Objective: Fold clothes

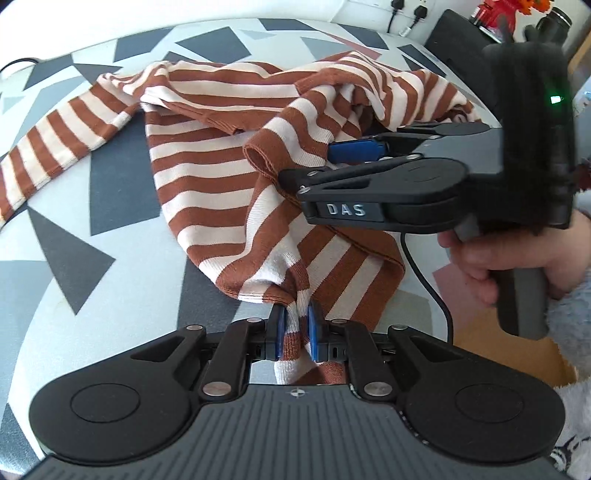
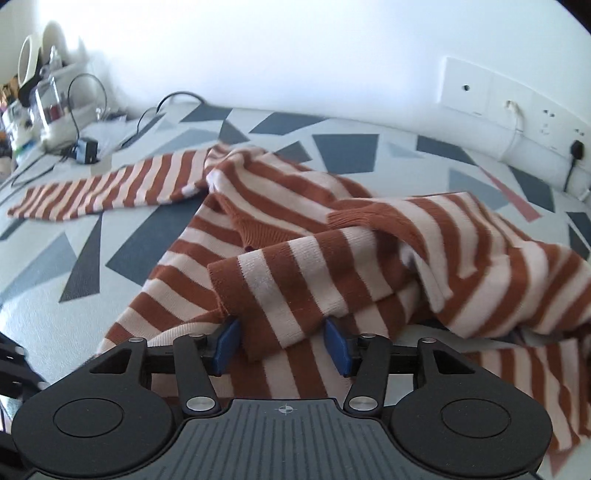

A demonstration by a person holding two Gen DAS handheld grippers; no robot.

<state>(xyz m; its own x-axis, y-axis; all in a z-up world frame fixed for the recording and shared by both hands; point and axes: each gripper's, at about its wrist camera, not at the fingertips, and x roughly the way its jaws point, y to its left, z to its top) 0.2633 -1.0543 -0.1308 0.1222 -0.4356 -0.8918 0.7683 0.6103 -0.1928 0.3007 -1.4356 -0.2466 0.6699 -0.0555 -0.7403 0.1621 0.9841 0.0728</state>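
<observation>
A brown-and-cream striped sweater (image 1: 229, 155) (image 2: 369, 236) lies crumpled on the patterned tablecloth (image 1: 74, 240) (image 2: 74, 258). One sleeve (image 1: 55, 136) (image 2: 110, 188) stretches out flat to the left. My left gripper (image 1: 295, 328) is shut on a bunched edge of the sweater near the table's front, the cloth pinched between its blue pads. My right gripper (image 1: 332, 162) (image 2: 282, 347), held by a hand (image 1: 498, 266), reaches in from the right. Its blue pads (image 2: 338, 349) stand wide apart, with a raised fold of the sweater lying between them.
A black cable (image 1: 428, 280) trails from the right gripper over the table's right edge. A black charger (image 2: 86, 149) with cables and cluttered shelves (image 2: 44, 103) are at the far left. Wall sockets (image 2: 498, 92) line the back wall. A dark box (image 1: 454, 33) is at the back right.
</observation>
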